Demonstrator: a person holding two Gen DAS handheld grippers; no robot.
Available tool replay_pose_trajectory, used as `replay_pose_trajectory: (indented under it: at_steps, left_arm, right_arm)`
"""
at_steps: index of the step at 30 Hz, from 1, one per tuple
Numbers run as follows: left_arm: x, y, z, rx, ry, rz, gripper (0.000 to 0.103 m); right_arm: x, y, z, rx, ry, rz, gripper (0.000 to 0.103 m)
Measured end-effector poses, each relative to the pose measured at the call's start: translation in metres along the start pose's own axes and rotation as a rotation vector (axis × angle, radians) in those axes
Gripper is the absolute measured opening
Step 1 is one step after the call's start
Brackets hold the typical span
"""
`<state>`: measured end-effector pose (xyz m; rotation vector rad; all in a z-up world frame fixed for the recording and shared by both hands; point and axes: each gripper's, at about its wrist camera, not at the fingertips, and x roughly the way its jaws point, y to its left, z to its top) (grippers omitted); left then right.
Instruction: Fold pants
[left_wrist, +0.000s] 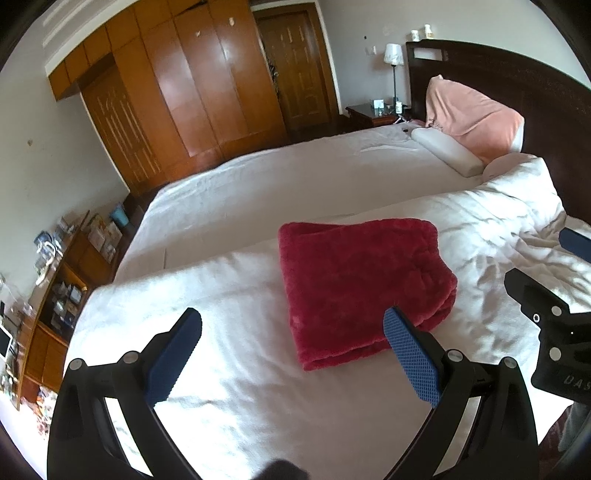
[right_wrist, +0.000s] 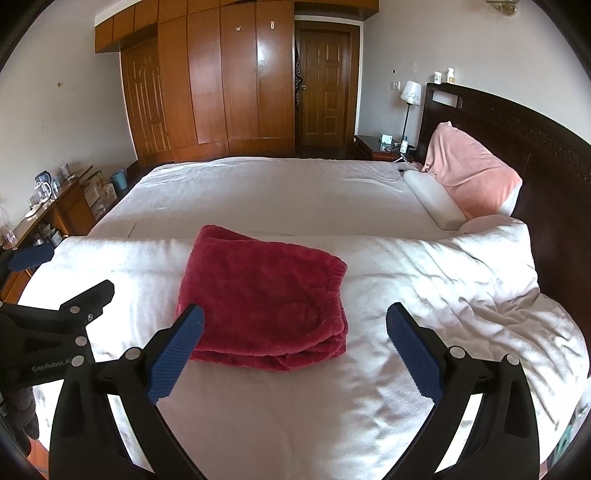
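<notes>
Pants (left_wrist: 360, 288) of red fleece lay folded into a compact rectangle on the white duvet (left_wrist: 229, 387) near the bed's near edge, the elastic waistband on the side toward the headboard (right_wrist: 517, 136). Both grippers hung above the duvet, short of the bundle and touching nothing. The left gripper (left_wrist: 291, 354) had its 2 blue-padded fingers spread wide with nothing between them; the right gripper (right_wrist: 295, 350) was likewise spread and empty. A pink pillow (right_wrist: 469, 170) leaned against the headboard, and a wooden wardrobe (right_wrist: 221, 77) stood beyond the bed.
</notes>
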<state>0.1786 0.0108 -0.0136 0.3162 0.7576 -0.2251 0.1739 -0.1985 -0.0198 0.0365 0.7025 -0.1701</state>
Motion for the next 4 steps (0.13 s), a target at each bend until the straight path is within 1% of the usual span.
replay_pose_trajectory:
  at_steps: [4]
  left_arm:
    - [0.0037,0.0060,-0.0005,-0.020,0.015,-0.007,0.098]
  right_arm:
    - [0.0026,0.0018,0.0009,-0.004,0.006,0.001,0.100]
